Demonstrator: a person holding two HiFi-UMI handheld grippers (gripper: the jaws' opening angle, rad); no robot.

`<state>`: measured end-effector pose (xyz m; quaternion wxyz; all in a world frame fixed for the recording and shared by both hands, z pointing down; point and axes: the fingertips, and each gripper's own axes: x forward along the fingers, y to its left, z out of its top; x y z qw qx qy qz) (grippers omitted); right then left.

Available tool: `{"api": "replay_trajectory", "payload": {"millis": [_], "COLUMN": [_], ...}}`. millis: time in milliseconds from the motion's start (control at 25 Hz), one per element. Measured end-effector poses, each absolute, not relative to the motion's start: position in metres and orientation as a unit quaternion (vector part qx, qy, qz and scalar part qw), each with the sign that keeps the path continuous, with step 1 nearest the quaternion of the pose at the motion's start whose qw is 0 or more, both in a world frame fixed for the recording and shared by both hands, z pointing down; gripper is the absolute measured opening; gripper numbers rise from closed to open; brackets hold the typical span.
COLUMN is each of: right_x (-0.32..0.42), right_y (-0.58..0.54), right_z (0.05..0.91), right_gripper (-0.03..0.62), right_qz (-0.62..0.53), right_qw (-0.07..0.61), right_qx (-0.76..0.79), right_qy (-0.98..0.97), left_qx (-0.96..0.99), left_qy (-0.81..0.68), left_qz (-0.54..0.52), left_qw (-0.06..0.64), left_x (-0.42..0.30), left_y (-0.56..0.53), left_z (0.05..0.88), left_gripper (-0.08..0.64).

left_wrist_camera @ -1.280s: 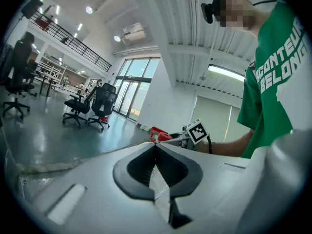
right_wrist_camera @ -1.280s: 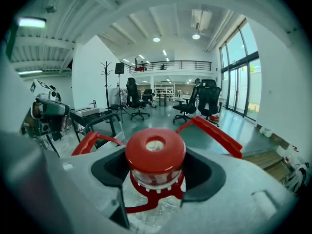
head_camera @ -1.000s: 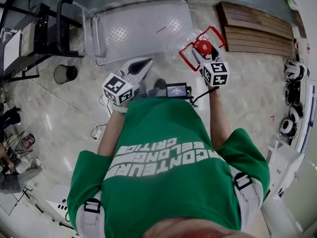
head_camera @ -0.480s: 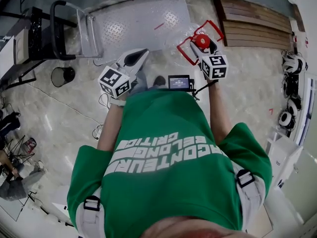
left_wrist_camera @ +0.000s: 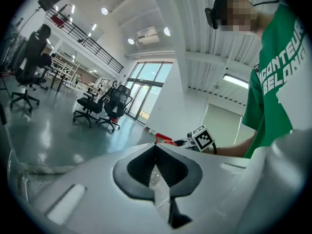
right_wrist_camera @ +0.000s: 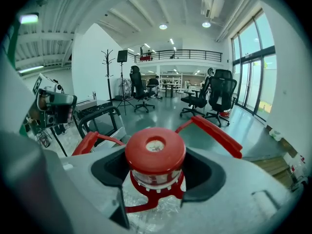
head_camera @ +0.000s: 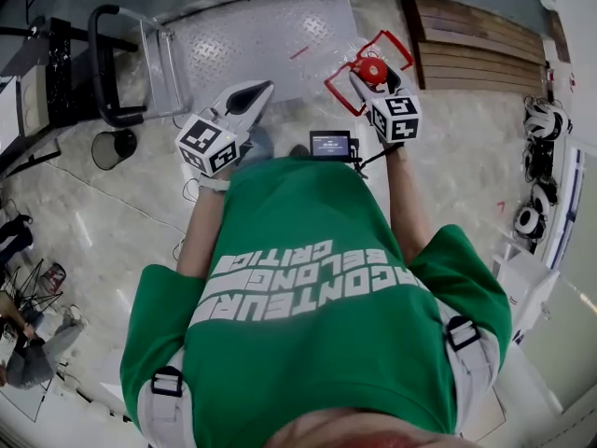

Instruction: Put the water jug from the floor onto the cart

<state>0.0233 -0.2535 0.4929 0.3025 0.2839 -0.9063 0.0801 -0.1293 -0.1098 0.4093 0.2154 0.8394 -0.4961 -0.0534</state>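
A clear water jug with a red cap [head_camera: 372, 68] and red handle [head_camera: 392, 43] hangs above the floor at the near edge of the metal cart [head_camera: 261, 35]. My right gripper [head_camera: 369, 82] is shut around its neck just under the cap [right_wrist_camera: 155, 151]. My left gripper [head_camera: 248, 97] is shut on a fold of the jug's clear plastic [left_wrist_camera: 157, 178]. The clear body between the two grippers barely shows in the head view. The left gripper view shows the right gripper's marker cube [left_wrist_camera: 202, 138].
The cart's black push handle [head_camera: 104, 63] stands at its left end. A black bin [head_camera: 110, 146] and cables lie on the floor to the left. A wooden pallet [head_camera: 476, 45] lies at the right, helmets [head_camera: 541, 119] beyond it. Office chairs [right_wrist_camera: 214, 99] stand farther off.
Both grippers have carried the jug forward and a little left, closer to the cart's deck. The person has stepped forward with it.
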Motion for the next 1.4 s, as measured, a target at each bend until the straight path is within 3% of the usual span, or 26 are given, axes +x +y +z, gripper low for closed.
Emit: {"api": "replay_trajectory", "payload": {"millis": [760, 1400], "right_x": [-0.112, -0.170], "right_y": [-0.295, -0.312], "right_z": [0.493, 0.532], "right_gripper": [0.302, 0.302], "right_qz": [0.074, 0.065], "right_qw": [0.330, 0.359], "right_qx": [0.261, 0.161], "right_qy": [-0.904, -0.917], "left_qx": [0.828, 0.781], "left_qy": [-0.499, -0.568], "left_qz": [-0.081, -0.075], "left_qw": [0.242, 0.250], "left_x": [-0.252, -0.284], "left_y": [-0.143, -0.160], "left_z": [0.422, 0.431], "left_gripper": [0.011, 0.012]}}
